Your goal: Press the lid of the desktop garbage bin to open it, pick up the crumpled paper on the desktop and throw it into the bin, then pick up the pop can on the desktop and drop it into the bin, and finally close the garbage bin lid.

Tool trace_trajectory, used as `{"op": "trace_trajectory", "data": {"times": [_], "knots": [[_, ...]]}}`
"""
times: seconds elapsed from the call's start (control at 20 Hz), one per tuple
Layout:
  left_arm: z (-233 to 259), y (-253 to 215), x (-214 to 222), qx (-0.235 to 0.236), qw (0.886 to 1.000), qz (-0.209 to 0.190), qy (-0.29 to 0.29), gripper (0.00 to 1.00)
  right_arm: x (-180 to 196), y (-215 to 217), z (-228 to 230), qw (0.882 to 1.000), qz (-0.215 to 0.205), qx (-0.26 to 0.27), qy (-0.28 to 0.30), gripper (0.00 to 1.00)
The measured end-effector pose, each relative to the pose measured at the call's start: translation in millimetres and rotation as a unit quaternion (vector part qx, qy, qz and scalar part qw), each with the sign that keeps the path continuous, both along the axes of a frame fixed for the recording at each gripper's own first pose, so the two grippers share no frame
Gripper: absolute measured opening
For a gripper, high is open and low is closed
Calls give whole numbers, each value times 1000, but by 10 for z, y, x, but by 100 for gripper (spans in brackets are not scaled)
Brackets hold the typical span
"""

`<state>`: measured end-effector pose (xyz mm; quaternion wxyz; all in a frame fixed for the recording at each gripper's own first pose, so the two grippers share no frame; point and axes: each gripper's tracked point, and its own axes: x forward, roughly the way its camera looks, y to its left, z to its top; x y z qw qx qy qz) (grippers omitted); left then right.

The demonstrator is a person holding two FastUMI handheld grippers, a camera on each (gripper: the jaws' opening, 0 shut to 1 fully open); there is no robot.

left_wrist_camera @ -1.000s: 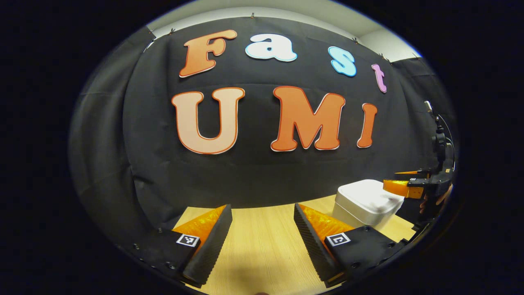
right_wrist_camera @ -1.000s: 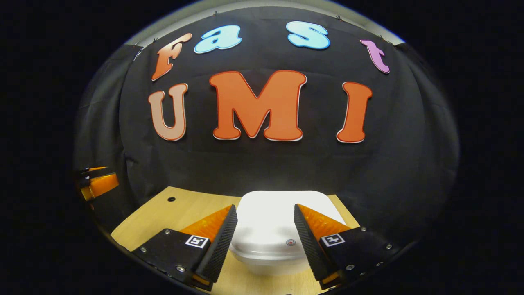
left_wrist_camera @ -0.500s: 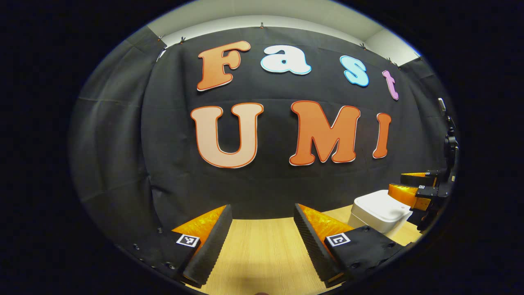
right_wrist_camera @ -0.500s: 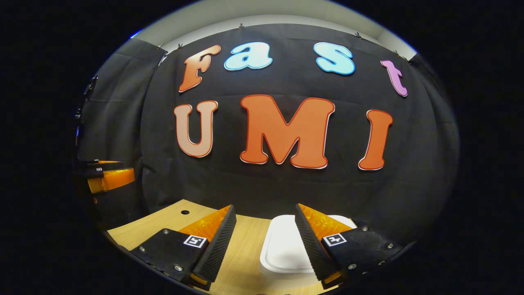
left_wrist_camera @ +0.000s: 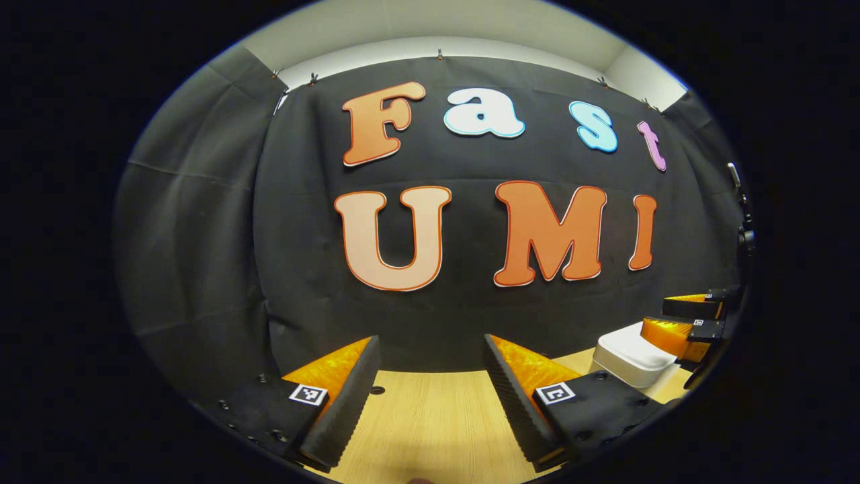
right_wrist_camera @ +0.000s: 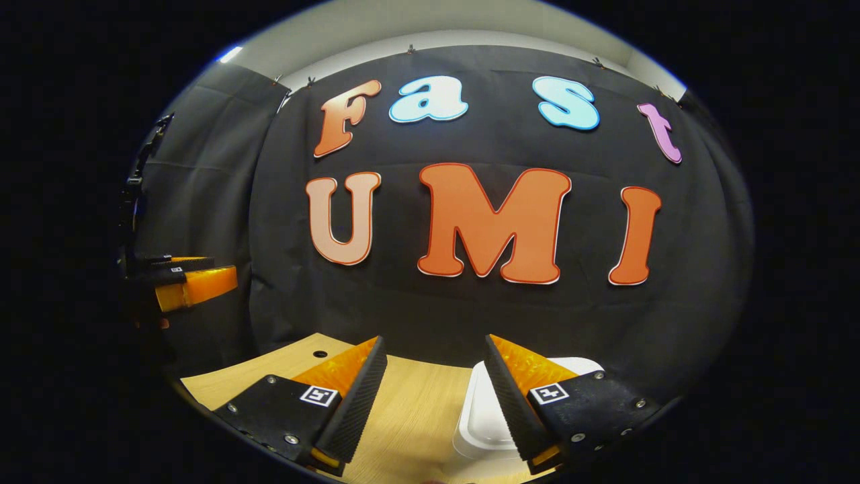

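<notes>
Looking along the left gripper [left_wrist_camera: 430,396] in the left gripper view, its two fingers are being held wide apart above the pale wooden desktop [left_wrist_camera: 430,423], with nothing between them. A small dark round hole [left_wrist_camera: 377,390] is being shown in the desktop just beside the left finger. To the far right, the white square plastic desktop garbage bin [left_wrist_camera: 631,356] is being seen on the desktop, its lid lying closed. The right gripper [left_wrist_camera: 692,319] is being held at the bin's far-right side, slightly above it; whether it is touching the bin cannot be told.

In the right gripper view, the right gripper [right_wrist_camera: 433,396] is being held with its fingers spread apart and empty over the desktop [right_wrist_camera: 403,417]. The bin [right_wrist_camera: 484,423] is being partly covered by the right finger, lid down. The left gripper [right_wrist_camera: 188,279] is being held at the far left edge, off the desktop.
</notes>
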<state>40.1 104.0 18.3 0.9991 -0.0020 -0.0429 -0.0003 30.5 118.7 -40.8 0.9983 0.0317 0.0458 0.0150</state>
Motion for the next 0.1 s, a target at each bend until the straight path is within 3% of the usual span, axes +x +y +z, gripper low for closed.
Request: {"op": "trace_trajectory", "data": {"times": [0.1], "knots": [[18,-24,5,1,1000,-1,-4,97,11,26,-13,1000,2,-2,0,88]]}}
